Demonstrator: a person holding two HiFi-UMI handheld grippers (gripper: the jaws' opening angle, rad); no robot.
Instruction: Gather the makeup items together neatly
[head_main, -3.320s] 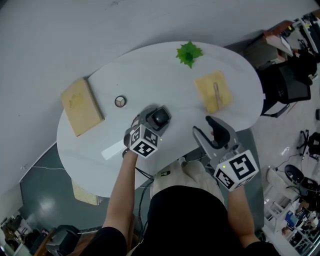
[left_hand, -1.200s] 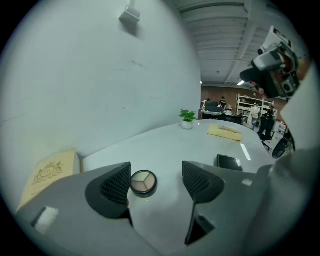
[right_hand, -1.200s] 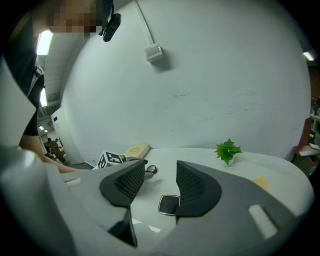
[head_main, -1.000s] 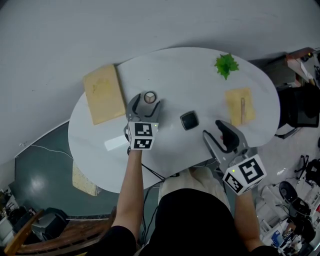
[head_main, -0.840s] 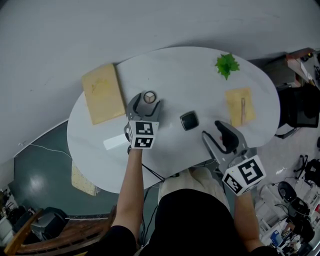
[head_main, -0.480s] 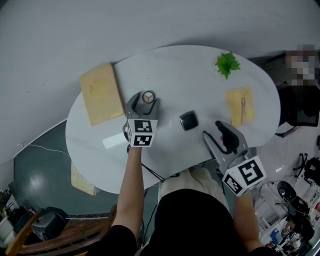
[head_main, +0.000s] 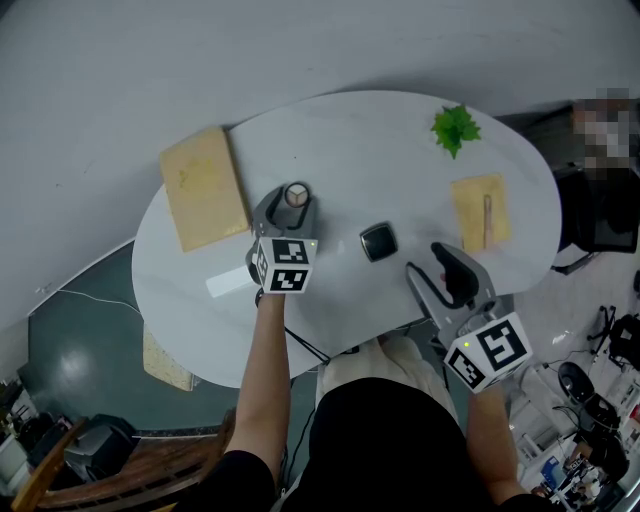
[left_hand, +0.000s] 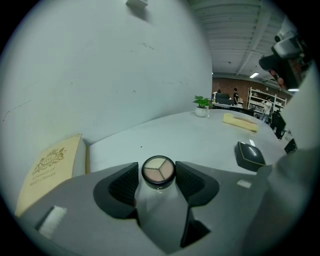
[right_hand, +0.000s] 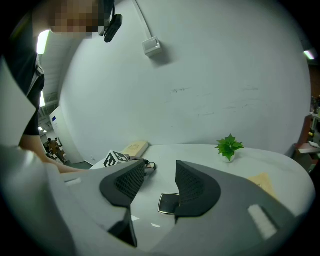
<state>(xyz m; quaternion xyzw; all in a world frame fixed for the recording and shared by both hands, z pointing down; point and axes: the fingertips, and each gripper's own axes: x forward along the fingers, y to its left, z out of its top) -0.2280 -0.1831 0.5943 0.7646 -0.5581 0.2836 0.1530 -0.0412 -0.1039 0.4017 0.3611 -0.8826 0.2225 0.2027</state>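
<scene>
We are bringing the left gripper (head_main: 291, 205) down around the round three-shade eyeshadow compact (left_hand: 158, 169), which is sitting flat on the white table (head_main: 350, 140) left of centre, just right of the tan book (head_main: 203, 188). The jaws have just been closing, with the compact between their tips. The right pad looks to be meeting its rim while the left pad is standing just beside it, so we are judging the grip as not yet clamped.

We are holding the right gripper (right_hand: 159, 177) over the near right part of the table with its jaws spread and nothing between them. The black square compact (head_main: 378, 241) is lying on the table beyond its tips, untouched.

The coming move is turning on one relation. The black square compact is lying to the right of the round one and slightly nearer to us, well apart from it, with bare table between them. The round compact has no long axis, so the angle of the grip is mattering little. The left gripper is plainly the nearer one to it, and the right gripper is nearer to the black compact.

Further right, a slim stick (head_main: 487, 215) is resting on a yellow cloth (head_main: 480, 212), with its long axis running near to far. It also looks to be waiting to be gathered.
</scene>
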